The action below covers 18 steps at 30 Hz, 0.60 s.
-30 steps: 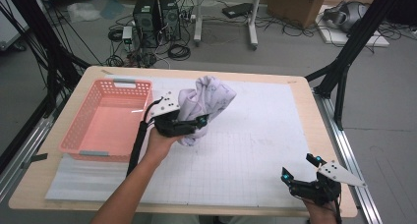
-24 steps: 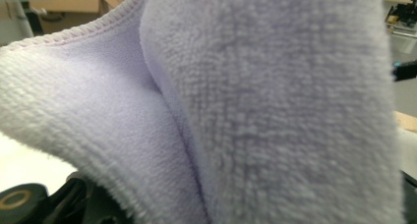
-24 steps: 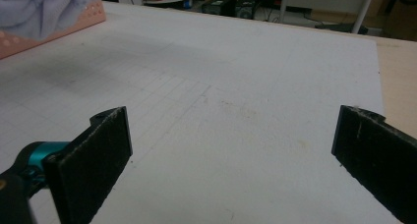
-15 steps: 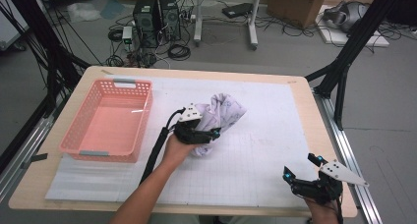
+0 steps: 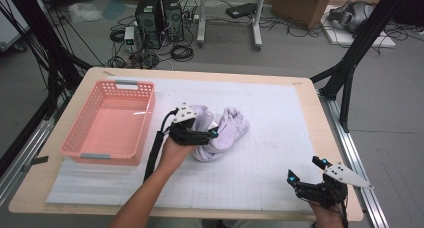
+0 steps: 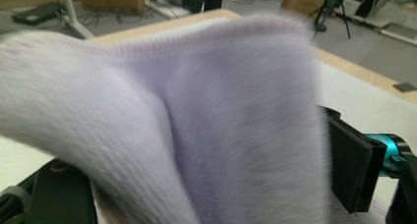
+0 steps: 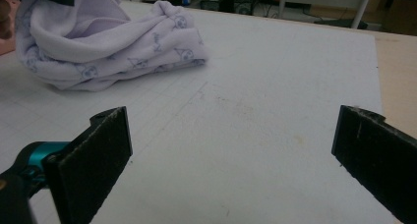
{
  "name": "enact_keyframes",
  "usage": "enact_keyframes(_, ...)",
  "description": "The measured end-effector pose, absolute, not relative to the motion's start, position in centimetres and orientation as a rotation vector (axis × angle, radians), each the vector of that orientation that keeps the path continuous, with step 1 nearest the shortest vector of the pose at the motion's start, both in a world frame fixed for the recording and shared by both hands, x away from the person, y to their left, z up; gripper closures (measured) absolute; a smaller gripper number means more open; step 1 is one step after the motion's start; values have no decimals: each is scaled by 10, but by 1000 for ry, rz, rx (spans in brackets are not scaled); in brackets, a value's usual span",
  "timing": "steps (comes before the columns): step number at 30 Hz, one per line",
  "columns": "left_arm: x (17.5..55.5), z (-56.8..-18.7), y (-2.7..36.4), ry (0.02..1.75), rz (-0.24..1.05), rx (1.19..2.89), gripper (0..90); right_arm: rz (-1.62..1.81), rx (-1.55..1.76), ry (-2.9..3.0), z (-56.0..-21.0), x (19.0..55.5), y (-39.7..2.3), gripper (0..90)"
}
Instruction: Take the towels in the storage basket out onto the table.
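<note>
A pale lilac printed cloth (image 5: 227,128) lies bunched on the white grid mat (image 5: 280,113) near the table's middle. My left gripper (image 5: 210,136) rests on the cloth's left side, pointing right. In the left gripper view the cloth (image 6: 196,101) hangs blurred between the jaws. They have just been opening and stand wide, with the right pad (image 6: 350,171) beside the fabric. My right gripper (image 5: 305,169) sits open at the mat's near right corner. The right gripper view shows bare mat inside that gripper (image 7: 236,155) and the cloth (image 7: 108,42) farther off.
A salmon plastic basket (image 5: 80,152) stands at the left of the table, with nothing in it. Past the mat on the right runs the wooden table edge (image 5: 325,123). Black frame legs, computers and cables stand on the floor beyond.
My left hand has brought the cloth down from a raised hold and a little right, and it now lies heaped on the mat. The right gripper has stayed put.
</note>
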<state>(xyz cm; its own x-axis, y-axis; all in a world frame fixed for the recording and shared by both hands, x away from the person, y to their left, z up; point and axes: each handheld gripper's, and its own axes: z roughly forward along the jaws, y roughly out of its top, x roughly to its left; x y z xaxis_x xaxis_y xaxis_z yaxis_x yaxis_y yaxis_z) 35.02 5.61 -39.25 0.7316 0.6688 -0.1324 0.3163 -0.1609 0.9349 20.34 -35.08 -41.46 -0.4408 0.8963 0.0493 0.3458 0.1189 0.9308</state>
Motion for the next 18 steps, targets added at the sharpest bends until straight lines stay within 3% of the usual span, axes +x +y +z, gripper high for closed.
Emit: enact_keyframes(18,323,-384,98,740,411,1675,199,1306,1220,1844,-415,206,-344,2)
